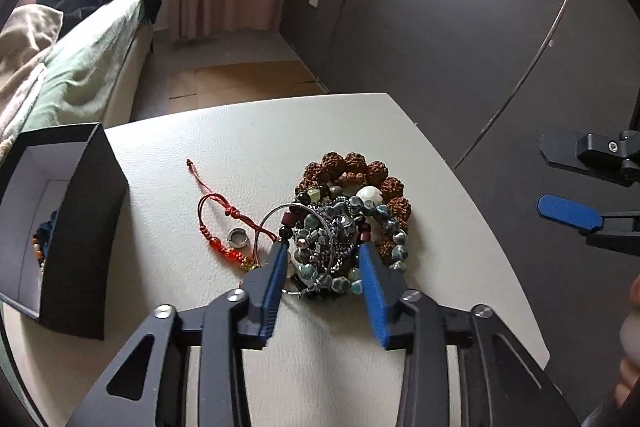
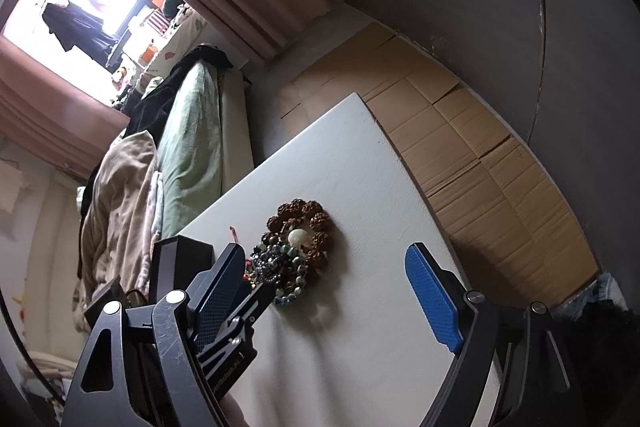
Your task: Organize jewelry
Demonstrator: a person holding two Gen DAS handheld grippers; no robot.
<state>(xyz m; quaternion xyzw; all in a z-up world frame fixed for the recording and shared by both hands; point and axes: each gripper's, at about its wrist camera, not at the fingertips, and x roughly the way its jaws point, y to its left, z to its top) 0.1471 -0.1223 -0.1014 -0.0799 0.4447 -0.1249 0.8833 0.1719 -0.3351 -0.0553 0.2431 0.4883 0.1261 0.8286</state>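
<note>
A tangle of jewelry (image 1: pixel 326 243) lies on the white table (image 1: pixel 240 131): a brown seed-bead bracelet (image 1: pixel 360 167), teal beads, a silver chain, a thin metal hoop (image 1: pixel 276 215) and a white bead (image 1: pixel 366 194). My left gripper (image 1: pixel 324 251) points down into the pile, its blue pads touching the middle cluster on both sides. Left of it lie a red cord bracelet (image 1: pixel 216 223) and a small silver ring (image 1: pixel 237 238). My right gripper (image 2: pixel 326 247) hovers open and empty above the table, right of the same pile (image 2: pixel 292 259); it also shows at the picture's edge (image 1: pixel 552 179).
A black open box (image 1: pixel 84 227) stands at the table's left edge with some beads inside (image 1: pixel 40 239). A bed with green bedding (image 1: pixel 80 67) lies beyond it. Flattened cardboard (image 2: pixel 460 147) covers the floor past the table's far edge. A hand (image 1: pixel 632 347) shows at the right.
</note>
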